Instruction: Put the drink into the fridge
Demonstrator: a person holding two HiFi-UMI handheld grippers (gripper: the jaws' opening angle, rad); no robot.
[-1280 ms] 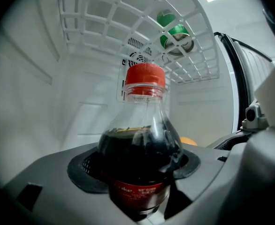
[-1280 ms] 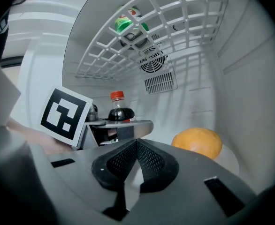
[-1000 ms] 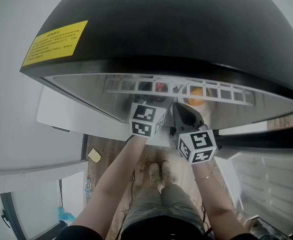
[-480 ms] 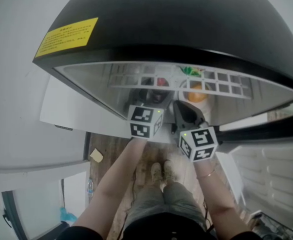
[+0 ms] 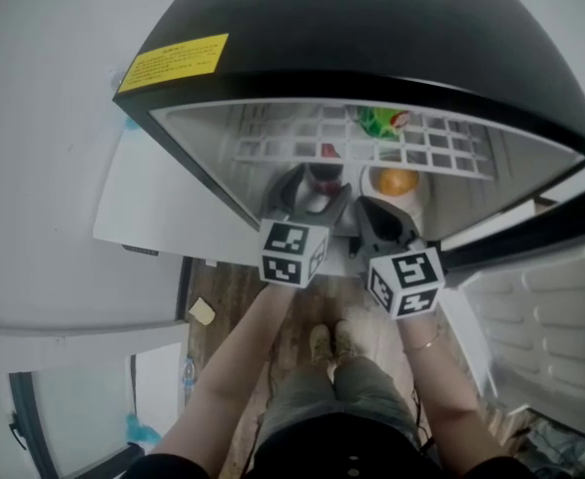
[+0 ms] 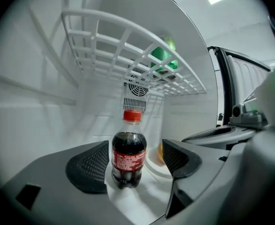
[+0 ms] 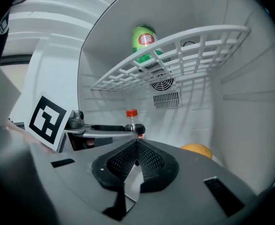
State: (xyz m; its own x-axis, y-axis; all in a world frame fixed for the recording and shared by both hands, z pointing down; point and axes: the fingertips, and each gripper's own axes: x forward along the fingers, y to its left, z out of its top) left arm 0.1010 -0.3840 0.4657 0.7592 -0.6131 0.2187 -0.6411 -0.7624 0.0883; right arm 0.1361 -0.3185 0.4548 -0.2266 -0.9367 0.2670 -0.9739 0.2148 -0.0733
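A small cola bottle with a red cap stands upright on the fridge's white floor. My left gripper is open, one pad on each side of the bottle, and a gap shows at the right pad. In the head view the bottle stands just past the left gripper. My right gripper is shut and empty, its pads pressed together. It hangs at the fridge mouth, right of the left one. The bottle shows behind the left gripper's jaw.
A white wire shelf spans the fridge above the bottle and carries a green can. An orange lies on a white plate right of the bottle. The open fridge door stands to the right. A vent is in the back wall.
The head view has tilted up, so more of the fridge's inside and the green can show. The left gripper's cube now sits farther from the bottle's cap. Right gripper holds its place.
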